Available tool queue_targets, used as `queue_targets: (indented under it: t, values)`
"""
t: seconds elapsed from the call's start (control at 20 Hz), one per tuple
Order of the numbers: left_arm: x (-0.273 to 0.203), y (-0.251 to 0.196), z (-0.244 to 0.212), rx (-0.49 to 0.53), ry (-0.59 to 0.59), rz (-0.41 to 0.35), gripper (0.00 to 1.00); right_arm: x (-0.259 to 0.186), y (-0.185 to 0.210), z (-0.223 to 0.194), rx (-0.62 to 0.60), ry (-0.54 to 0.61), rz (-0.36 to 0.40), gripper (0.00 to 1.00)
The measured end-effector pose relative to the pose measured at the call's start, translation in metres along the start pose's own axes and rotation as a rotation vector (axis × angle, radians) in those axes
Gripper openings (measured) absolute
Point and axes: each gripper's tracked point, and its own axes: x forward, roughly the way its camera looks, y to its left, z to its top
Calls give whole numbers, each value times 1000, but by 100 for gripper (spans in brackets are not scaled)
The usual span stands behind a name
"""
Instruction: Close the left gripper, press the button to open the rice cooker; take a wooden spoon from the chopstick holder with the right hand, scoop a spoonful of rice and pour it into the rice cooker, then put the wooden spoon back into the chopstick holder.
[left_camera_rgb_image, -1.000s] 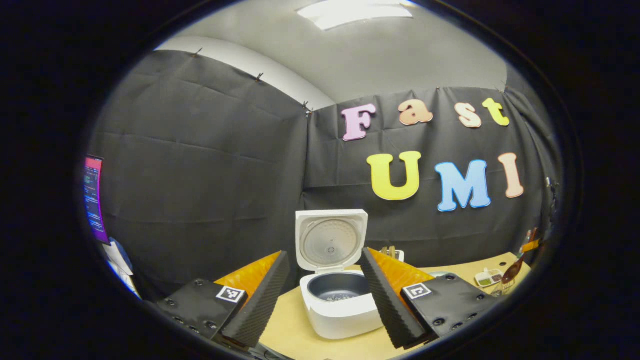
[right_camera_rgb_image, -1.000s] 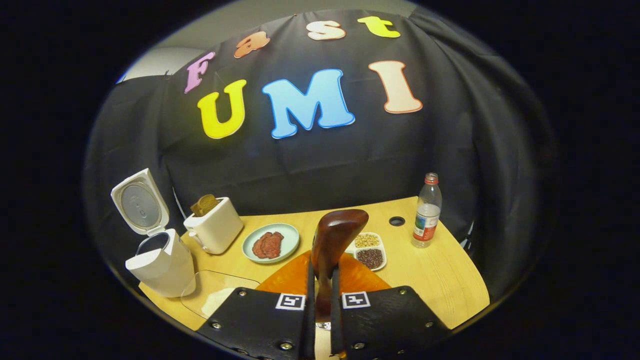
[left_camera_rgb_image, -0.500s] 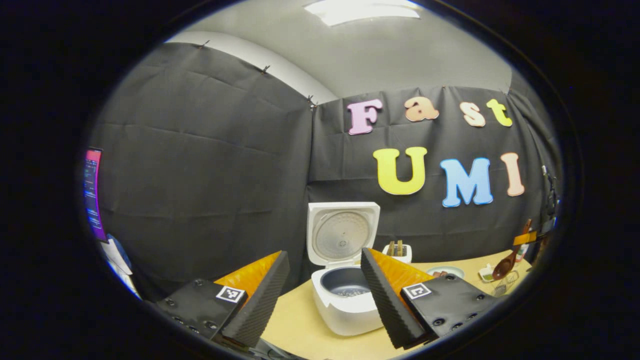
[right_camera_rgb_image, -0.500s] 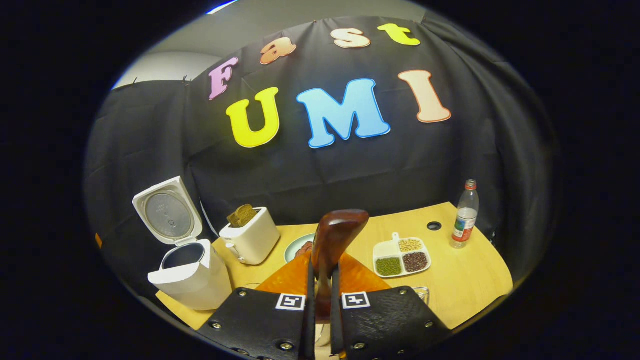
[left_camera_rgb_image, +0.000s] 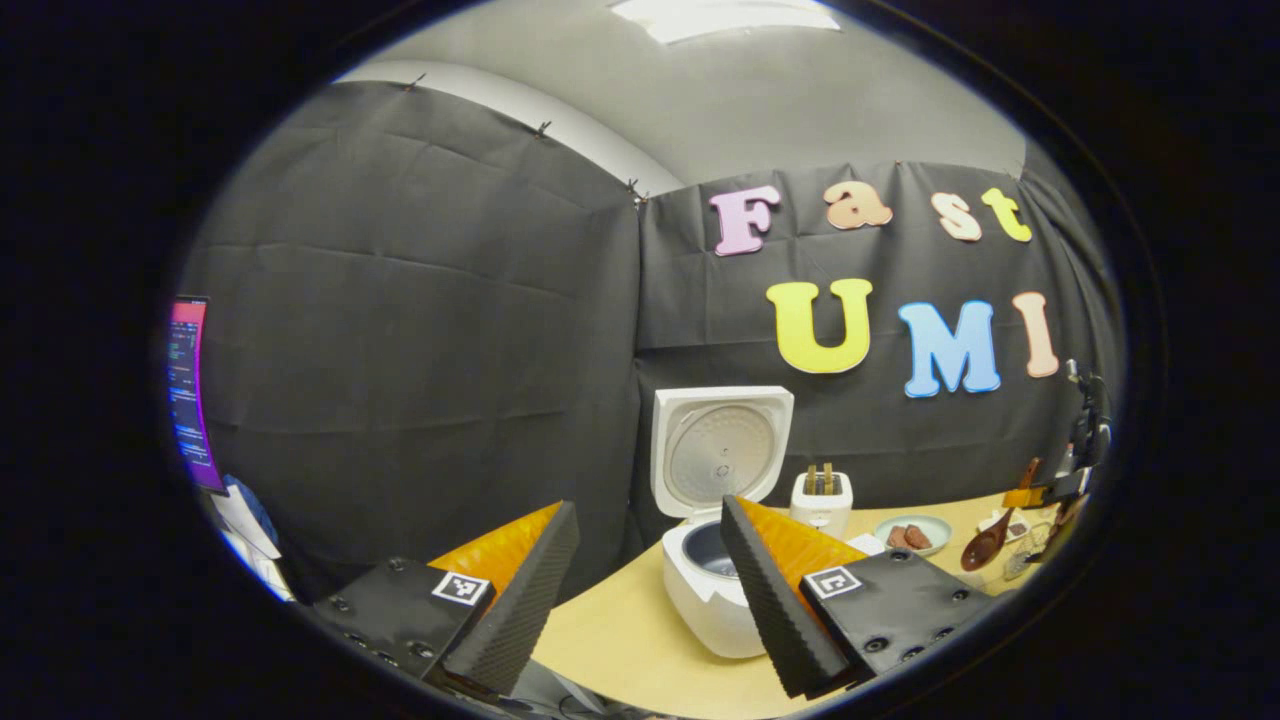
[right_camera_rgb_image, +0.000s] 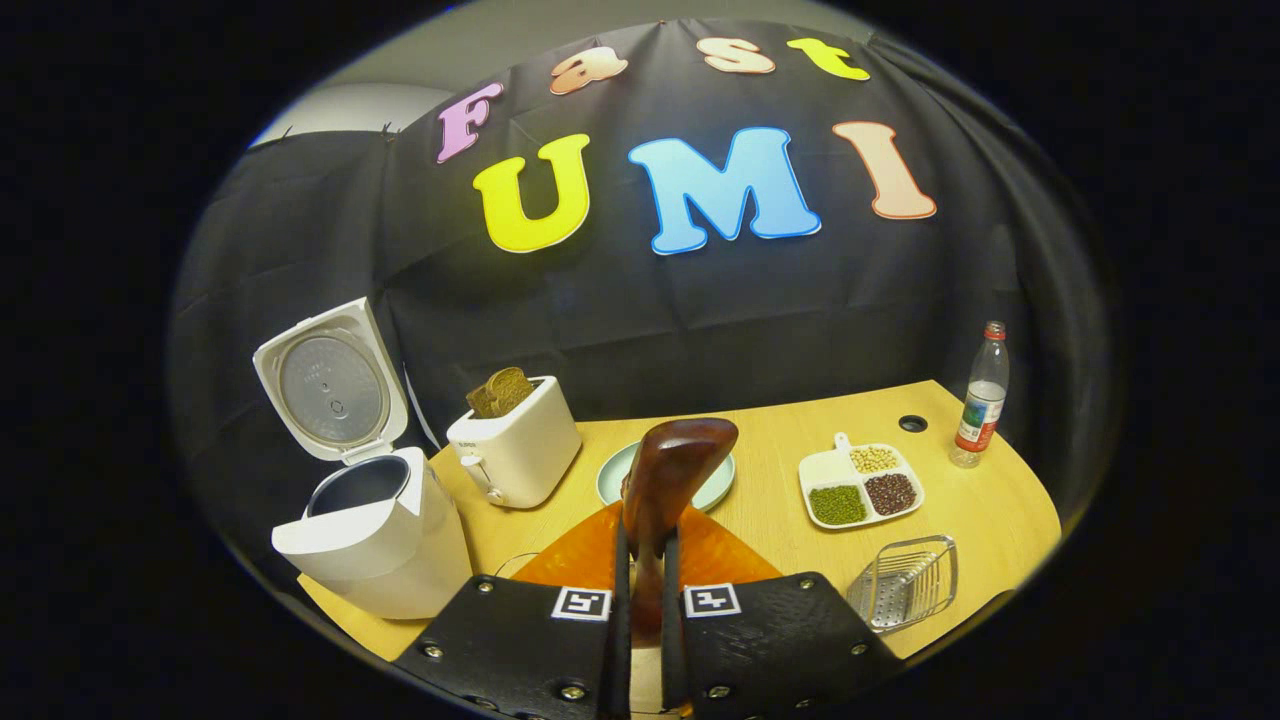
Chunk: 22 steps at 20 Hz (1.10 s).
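Final stage of the task, judged from the layout. The rice cooker (right_camera_rgb_image: 365, 520) stands at the table's (right_camera_rgb_image: 960, 520) left end with its lid (right_camera_rgb_image: 330, 378) raised upright and the dark inner pot exposed; whether it holds rice cannot be told. The right hand-held gripper (right_camera_rgb_image: 640, 600) is clamped on the handle of the wooden spoon (right_camera_rgb_image: 668, 478), both fingers pressing on it, the bowl standing up in front of the camera, well apart from the cooker. The spoon is dark reddish-brown and glossy, with a rounded bowl; no rice can be made out on it.

The left hand-held gripper (left_camera_rgb_image: 650, 590) hangs with its jaws wide apart and holds nothing; in its view the cooker (left_camera_rgb_image: 700, 590) lies just behind its right finger, and the spoon (left_camera_rgb_image: 985, 548) appears far off at the right edge.

The step in hand appears to be the return of the spoon. A wire basket (right_camera_rgb_image: 905, 583), probably the chopstick holder, lies near the table's front right edge. The next move calls for swinging the spoon rightward and lowering it there before releasing.

Nearby: toaster (right_camera_rgb_image: 515, 452), plate (right_camera_rgb_image: 668, 478), divided dish of beans (right_camera_rgb_image: 860, 487), bottle (right_camera_rgb_image: 980, 398).
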Motion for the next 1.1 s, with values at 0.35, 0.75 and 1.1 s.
queue_targets:
  t: [0.35, 0.75, 1.1]
  values:
    - [6, 12, -15, 11, 37, 1, 100, 34, 27, -45, -21, 46, 12, 13]
    - [12, 19, -24, -5, 50, 4, 95, 30, 62, -64, 99, 105, 88, 13]
    - [12, 13, -28, -21, 55, 6, 100, 17, 78, -70, 292, 159, 145, 13]
